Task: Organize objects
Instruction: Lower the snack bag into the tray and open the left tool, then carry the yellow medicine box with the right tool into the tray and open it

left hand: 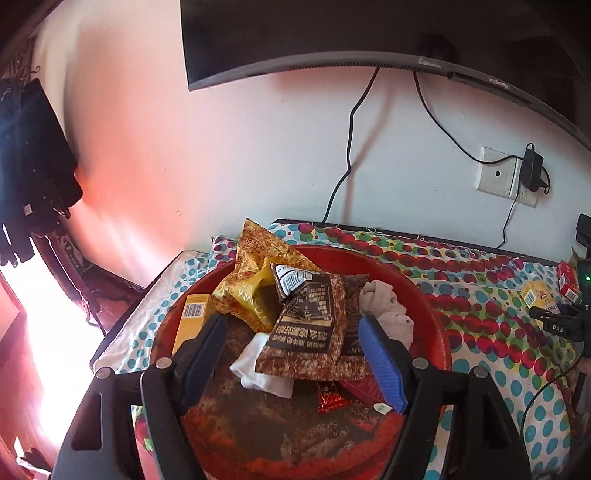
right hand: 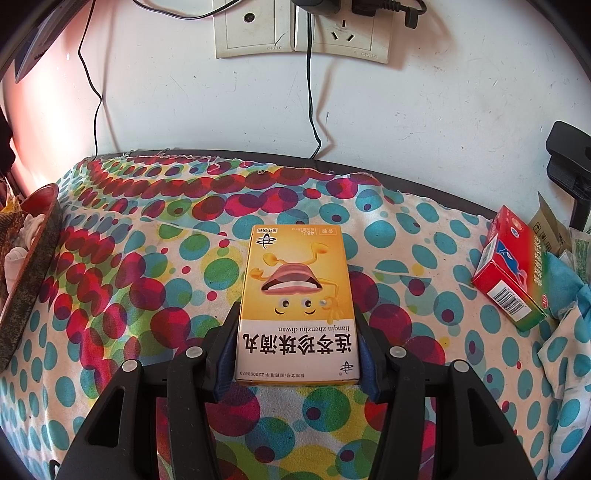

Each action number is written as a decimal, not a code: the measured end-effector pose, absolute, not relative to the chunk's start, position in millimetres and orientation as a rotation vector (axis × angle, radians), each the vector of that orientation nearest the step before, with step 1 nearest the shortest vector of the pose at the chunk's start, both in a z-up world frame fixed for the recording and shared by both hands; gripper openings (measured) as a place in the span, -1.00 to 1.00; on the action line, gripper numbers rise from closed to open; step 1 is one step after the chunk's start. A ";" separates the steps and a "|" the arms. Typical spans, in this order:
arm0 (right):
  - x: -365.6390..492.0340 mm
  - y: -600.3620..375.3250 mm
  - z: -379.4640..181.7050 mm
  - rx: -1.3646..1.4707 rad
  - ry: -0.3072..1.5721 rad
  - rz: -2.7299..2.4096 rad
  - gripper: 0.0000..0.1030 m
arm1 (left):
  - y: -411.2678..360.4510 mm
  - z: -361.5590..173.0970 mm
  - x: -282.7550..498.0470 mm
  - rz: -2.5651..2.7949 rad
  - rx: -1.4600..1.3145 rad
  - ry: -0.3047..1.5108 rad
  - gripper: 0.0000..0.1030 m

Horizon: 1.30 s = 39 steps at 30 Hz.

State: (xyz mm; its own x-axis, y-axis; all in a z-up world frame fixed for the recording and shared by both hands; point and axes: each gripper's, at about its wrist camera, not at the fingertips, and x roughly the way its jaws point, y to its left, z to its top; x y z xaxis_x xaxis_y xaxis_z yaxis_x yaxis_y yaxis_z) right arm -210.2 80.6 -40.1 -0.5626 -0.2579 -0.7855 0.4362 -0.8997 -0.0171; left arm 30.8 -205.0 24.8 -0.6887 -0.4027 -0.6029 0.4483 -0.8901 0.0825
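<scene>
A round red tray holds snack packets, a yellow box, a brown packet, a gold packet, white cloth and a pale rolled cloth. My left gripper hangs open over the tray, its fingers either side of the brown packet without touching it. In the right wrist view my right gripper is shut on a yellow medicine box with a cartoon face, held just above the dotted cloth. The tray's edge shows at the far left.
A red and green box lies at the right of the dotted cloth, next to cardboard and blue cloth. Wall sockets with plugs and cables hang behind. A dark screen is mounted above. The right gripper and small boxes show at the right edge.
</scene>
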 end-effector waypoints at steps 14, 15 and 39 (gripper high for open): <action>-206.1 75.2 -36.7 1.162 0.345 -2.475 -0.06 | -183.8 -6.3 49.9 -2.518 0.882 0.106 0.49; -205.6 75.8 -35.9 1.157 0.345 -2.484 -0.06 | -185.3 -6.7 50.3 -2.516 0.887 0.108 0.49; -142.1 23.7 19.7 1.021 0.444 -2.476 -0.06 | -227.6 -18.1 59.2 -2.485 0.913 0.222 0.49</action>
